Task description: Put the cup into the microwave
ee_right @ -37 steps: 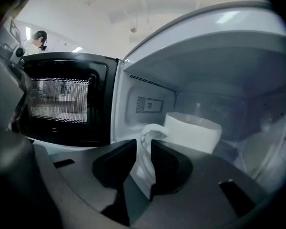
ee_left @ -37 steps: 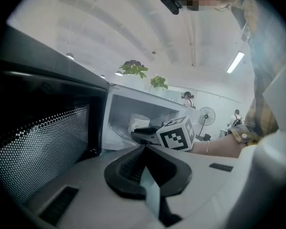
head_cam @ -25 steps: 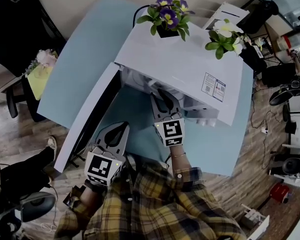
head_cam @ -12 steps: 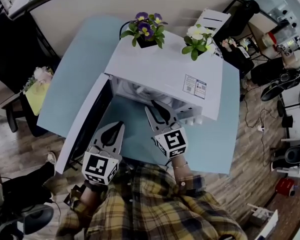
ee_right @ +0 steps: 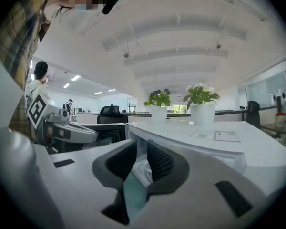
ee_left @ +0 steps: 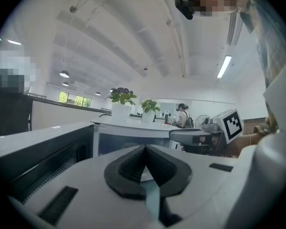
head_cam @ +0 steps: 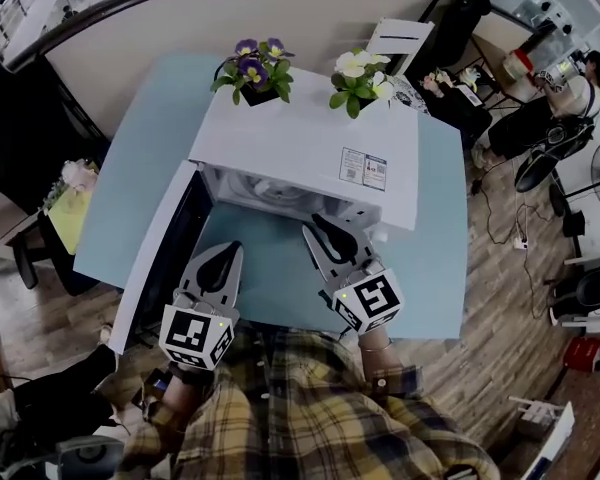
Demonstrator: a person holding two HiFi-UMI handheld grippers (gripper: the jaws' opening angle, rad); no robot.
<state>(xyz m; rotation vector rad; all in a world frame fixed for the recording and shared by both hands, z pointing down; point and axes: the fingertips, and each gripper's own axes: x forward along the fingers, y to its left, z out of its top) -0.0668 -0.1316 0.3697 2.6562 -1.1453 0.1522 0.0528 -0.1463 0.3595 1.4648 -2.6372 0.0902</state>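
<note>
Right gripper [head_cam: 320, 230] back out of microwave [head_cam: 310, 143]

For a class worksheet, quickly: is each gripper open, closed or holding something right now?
Left gripper: closed, holding nothing.
Right gripper: slightly open, holding nothing.

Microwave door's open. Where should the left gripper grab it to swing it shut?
Grip the door at its free edge, nearest the person, pinching across the thin slab. It stands swung out at the left of the microwave, so come from the front. The left gripper, jaws shut, sits beside its dark inner face and likely must open first.
</note>
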